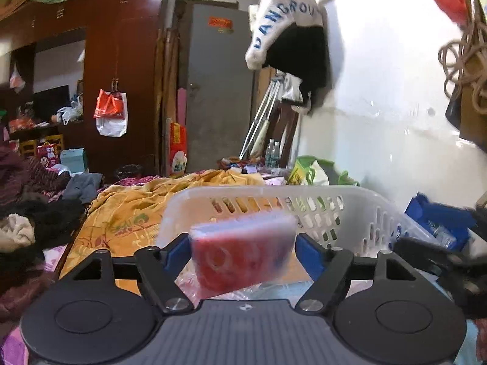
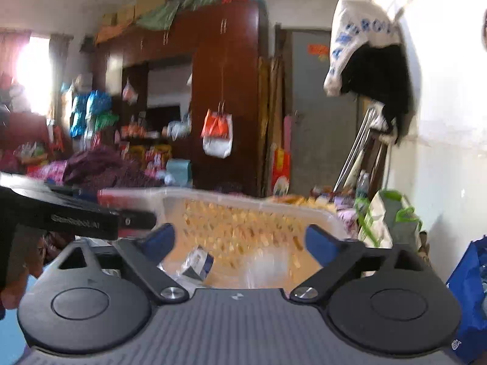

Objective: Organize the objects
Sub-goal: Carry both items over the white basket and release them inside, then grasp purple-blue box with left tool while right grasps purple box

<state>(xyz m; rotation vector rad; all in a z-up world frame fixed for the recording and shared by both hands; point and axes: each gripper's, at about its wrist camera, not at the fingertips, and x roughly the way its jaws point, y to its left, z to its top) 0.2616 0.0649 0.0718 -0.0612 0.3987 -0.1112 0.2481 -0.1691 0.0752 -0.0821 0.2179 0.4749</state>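
basket (image 1: 274, 194): white, slotted, centre frame, set on cluttered bed to collect items | left gripper (image 1: 242, 251): parted, blurred red packet (image 1: 243, 258) between pads, contact unclear, poised above basket for dropping | right gripper (image 2: 240, 240): fully spread, empty, above small box (image 2: 197, 263) inside basket

Big dark red wardrobe (image 1: 121, 70) by grey door (image 1: 219, 91). White wall (image 1: 380, 121) on right. Bright window (image 2: 33, 73) far left. Bed with yellow blanket (image 1: 127, 213).
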